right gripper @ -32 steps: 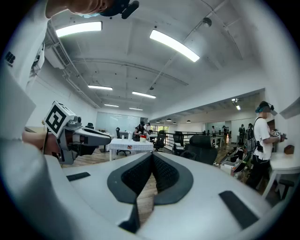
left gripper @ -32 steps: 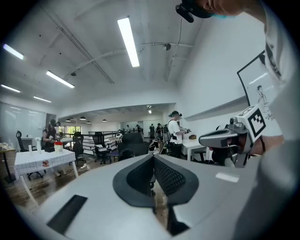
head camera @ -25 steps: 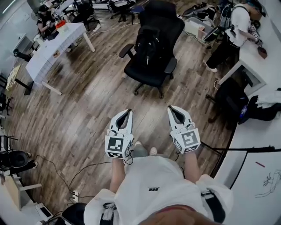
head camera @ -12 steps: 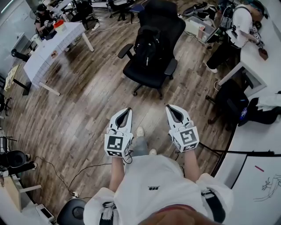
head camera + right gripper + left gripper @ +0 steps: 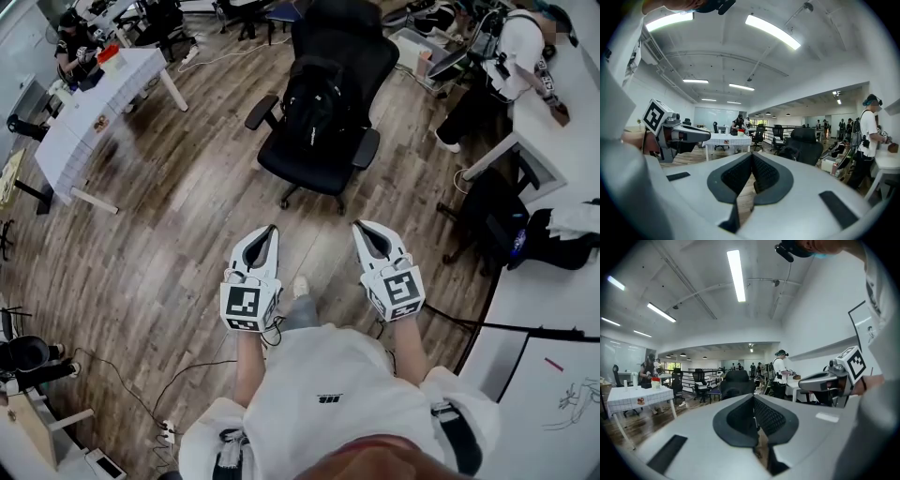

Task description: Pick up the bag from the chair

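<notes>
bag stands upright on the chair, against the backrest, straight ahead and well apart from you. it lies midway between left gripper and right gripper, neither nearer. both jaws closed, empty.

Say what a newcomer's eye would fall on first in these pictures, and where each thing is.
First, the black office chair at the top middle of the head view, with a black bag propped on its seat. Next, the left gripper and right gripper, white, low in the middle, both shut and empty, pointing toward the chair. A white-clothed table stands at the upper left.
</notes>
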Action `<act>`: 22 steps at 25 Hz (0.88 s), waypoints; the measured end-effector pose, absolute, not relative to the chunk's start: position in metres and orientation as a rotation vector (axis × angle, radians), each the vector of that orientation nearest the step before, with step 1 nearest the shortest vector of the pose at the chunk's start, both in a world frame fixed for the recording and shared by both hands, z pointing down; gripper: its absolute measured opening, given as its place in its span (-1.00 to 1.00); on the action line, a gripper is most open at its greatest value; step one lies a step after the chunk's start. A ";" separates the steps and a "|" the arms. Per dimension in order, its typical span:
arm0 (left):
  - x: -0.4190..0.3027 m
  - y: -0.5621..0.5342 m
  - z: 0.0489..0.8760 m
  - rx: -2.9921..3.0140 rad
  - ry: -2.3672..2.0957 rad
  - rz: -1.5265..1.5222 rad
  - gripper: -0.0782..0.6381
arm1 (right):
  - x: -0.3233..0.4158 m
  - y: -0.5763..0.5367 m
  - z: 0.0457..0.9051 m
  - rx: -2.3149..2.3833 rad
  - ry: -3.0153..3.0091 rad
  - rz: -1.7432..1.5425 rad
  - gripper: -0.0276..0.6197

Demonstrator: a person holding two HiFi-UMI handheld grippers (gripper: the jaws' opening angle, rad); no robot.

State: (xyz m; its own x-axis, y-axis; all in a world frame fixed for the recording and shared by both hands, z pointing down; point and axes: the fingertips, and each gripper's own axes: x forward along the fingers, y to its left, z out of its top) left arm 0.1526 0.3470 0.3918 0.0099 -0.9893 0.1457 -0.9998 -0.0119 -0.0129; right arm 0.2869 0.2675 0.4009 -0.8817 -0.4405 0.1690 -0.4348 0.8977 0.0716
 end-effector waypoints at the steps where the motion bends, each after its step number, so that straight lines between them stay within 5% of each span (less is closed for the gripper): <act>1: 0.143 0.342 0.392 2.164 -2.139 0.171 -0.75 | 0.279 0.262 0.402 0.677 -2.876 -0.046 -0.93; 22: 0.026 0.240 0.401 2.238 -2.069 0.193 -0.75 | 0.163 0.177 0.414 0.761 -2.835 -0.013 -0.93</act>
State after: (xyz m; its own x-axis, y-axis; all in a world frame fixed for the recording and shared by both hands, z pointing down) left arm 0.0260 0.2404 0.4008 0.0760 -0.9855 0.1519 -0.9966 -0.0800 -0.0207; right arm 0.1632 0.1771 0.4138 -0.8460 -0.4962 0.1953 -0.4943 0.8671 0.0618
